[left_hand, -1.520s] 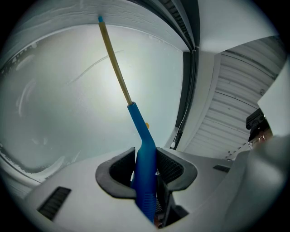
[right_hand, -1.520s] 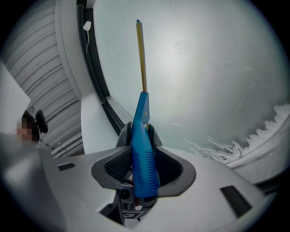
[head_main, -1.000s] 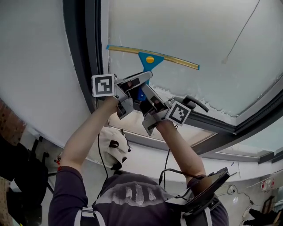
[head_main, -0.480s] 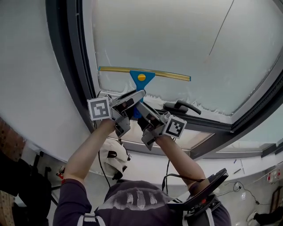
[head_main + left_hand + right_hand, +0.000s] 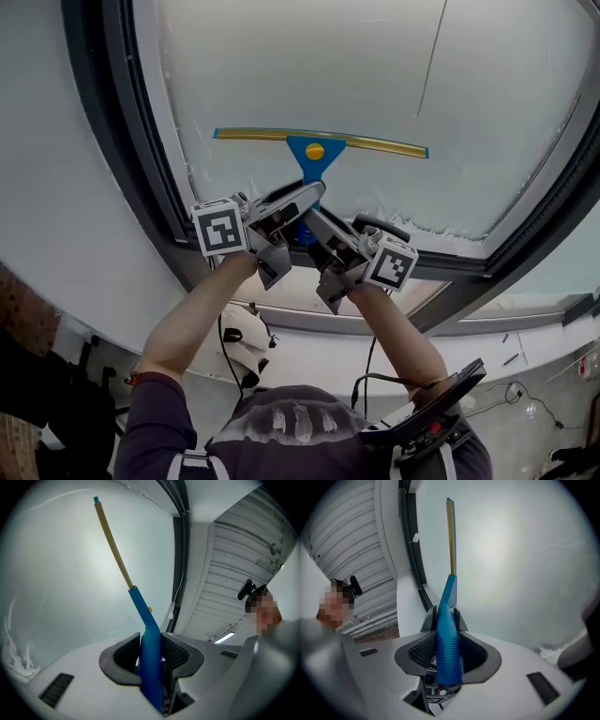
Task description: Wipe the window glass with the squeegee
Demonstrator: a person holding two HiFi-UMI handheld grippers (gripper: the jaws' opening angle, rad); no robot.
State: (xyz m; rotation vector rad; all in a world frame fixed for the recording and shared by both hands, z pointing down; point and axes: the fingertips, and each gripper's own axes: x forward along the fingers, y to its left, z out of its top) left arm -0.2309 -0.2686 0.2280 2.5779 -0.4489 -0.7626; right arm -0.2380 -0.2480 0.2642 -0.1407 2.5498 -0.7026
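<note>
The squeegee [image 5: 315, 148] has a blue handle and a long yellow blade that lies nearly level against the window glass [image 5: 309, 66], low on the pane. Both grippers hold its handle from below. My left gripper [image 5: 302, 199] is shut on the handle from the left, and my right gripper [image 5: 315, 225] is shut on it from the right, just beneath. In the left gripper view the blue handle [image 5: 149, 639] is pinched between the pads of the left gripper [image 5: 151, 656]. The right gripper view shows the ribbed handle end [image 5: 448, 653] clamped in the right gripper [image 5: 446, 654].
A dark window frame [image 5: 127, 141] runs down the left and along the bottom. A black window handle [image 5: 382, 226] sits on the bottom rail just right of the grippers. White foam residue [image 5: 422, 223] lines the pane's lower edge. A slatted ceiling [image 5: 234, 569] shows beside the window.
The blade has come lower on the pane and turned from a rightward tilt to nearly level. Both grippers stayed clamped on the handle and moved with it.
</note>
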